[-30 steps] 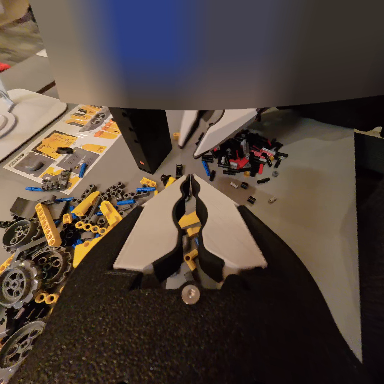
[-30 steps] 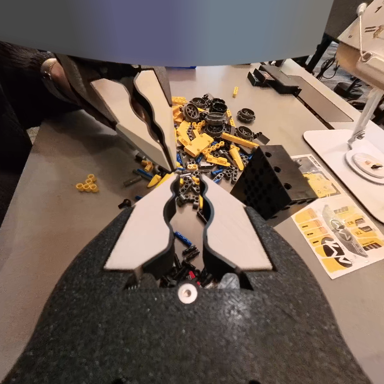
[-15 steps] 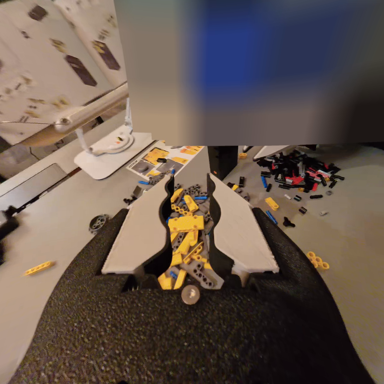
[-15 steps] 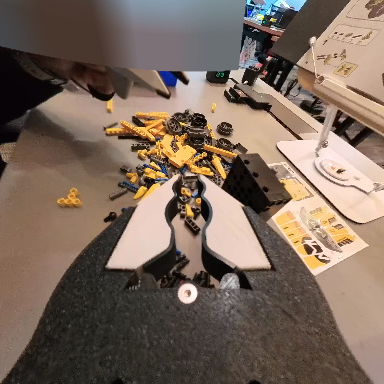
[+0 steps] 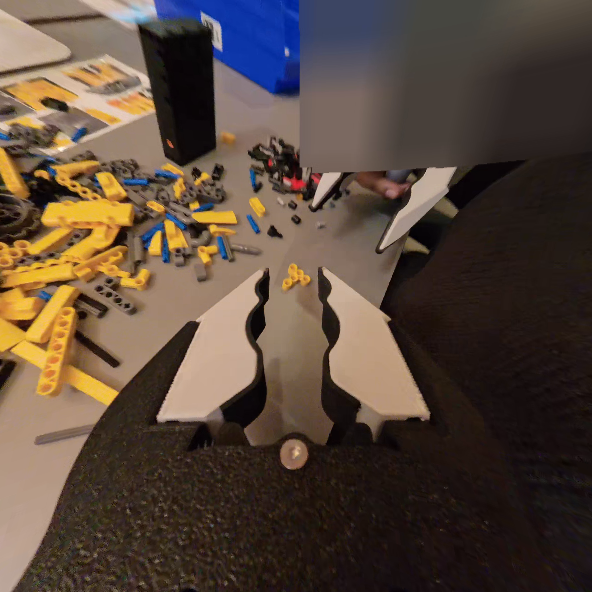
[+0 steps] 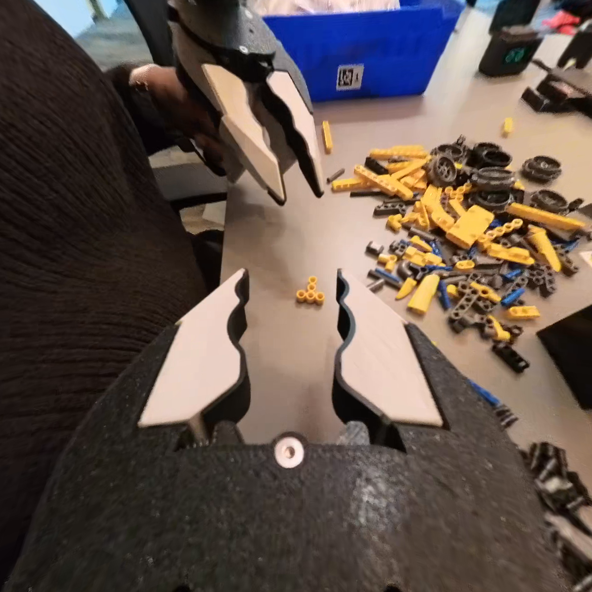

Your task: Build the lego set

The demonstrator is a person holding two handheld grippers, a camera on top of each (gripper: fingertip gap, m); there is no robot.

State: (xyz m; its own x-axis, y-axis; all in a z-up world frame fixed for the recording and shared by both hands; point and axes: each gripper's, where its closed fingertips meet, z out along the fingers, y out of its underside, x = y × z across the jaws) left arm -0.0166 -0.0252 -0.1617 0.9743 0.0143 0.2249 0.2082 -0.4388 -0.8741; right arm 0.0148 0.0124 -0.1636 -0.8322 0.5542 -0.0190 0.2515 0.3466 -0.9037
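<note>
On the grey worktop (image 5: 298, 336), both the left gripper (image 5: 293, 272) and right gripper (image 6: 291, 275) now stand wide and empty around the small yellow piece (image 6: 310, 291), having left the brick pile (image 6: 464, 224).

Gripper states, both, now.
Left gripper: open, holding nothing, small yellow piece on the table just past its tips.
Right gripper: open, holding nothing, the same yellow piece lies between its tips.

No wording is given here. A white sticker (image 6: 349, 78) with a square black code and a small mark beside it sits on the blue bin (image 6: 378, 54). A printed sheet (image 5: 77, 93) with yellow and grey panels lies on the table, blurred. A green sign shows on a black box (image 6: 512, 53).
</note>
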